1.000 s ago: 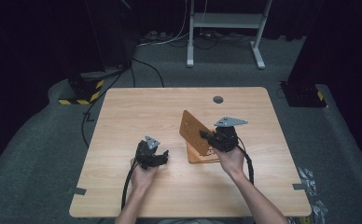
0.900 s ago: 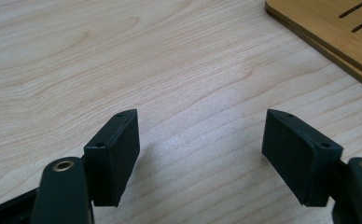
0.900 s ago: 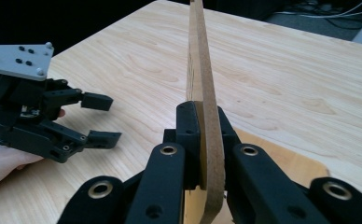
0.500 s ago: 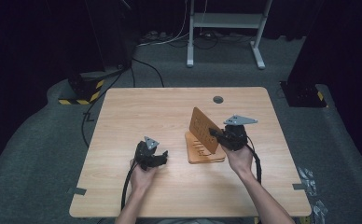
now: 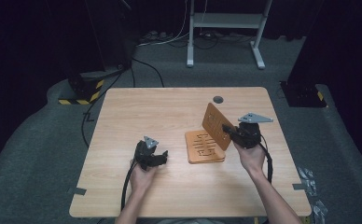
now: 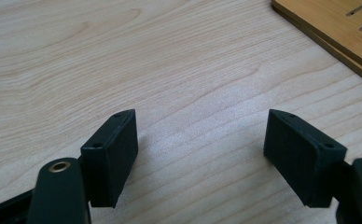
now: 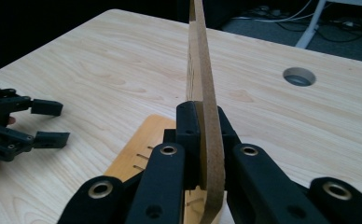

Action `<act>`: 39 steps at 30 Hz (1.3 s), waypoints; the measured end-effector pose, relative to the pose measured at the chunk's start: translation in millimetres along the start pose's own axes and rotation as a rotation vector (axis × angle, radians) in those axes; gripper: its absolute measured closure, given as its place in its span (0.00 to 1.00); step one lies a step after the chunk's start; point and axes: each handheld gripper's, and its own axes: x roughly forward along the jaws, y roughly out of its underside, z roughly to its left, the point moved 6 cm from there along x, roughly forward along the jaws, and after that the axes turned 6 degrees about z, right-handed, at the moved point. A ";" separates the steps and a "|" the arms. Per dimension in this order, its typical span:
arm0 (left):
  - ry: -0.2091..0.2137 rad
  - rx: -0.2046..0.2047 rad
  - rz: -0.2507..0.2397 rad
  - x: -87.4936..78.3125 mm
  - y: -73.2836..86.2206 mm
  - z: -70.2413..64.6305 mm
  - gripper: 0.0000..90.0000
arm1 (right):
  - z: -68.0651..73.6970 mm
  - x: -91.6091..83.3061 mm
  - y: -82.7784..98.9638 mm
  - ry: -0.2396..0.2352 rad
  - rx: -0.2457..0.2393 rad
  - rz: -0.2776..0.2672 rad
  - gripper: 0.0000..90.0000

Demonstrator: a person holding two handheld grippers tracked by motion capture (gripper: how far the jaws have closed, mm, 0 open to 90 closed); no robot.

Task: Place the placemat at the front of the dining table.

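No readable text — no labels.

The high view looks forward and down on the whole light wooden table point(image 5: 137, 112) from afar. Each gripper view looks close along its own black fingers point(image 6: 111, 156); both also catch the flat slotted orange-brown wooden board point(image 6: 337, 28).

Left gripper point(image 5: 163, 156) low, jaws just opening, right gripper point(image 5: 226, 129) clamped, raised.

Two black grippers are seen, left gripper point(image 5: 163, 156) and right gripper point(image 5: 226, 128), each topped by a grey three-cornered plate, trailed by a black cable; brass-ringed pivot holes are visible.
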 end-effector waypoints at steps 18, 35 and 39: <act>0.000 -0.003 0.000 0.0 0.0 -0.1 0.29 | -30.3 -14.5 4.4 0.071 0.053 -0.014 0.96; 0.001 -0.001 0.000 0.1 -0.1 0.0 0.29 | -65.0 -19.4 19.8 0.168 0.116 -0.010 0.96; 0.001 0.000 0.000 0.1 -0.1 0.0 0.29 | -73.9 -18.3 22.9 0.212 0.120 -0.006 0.96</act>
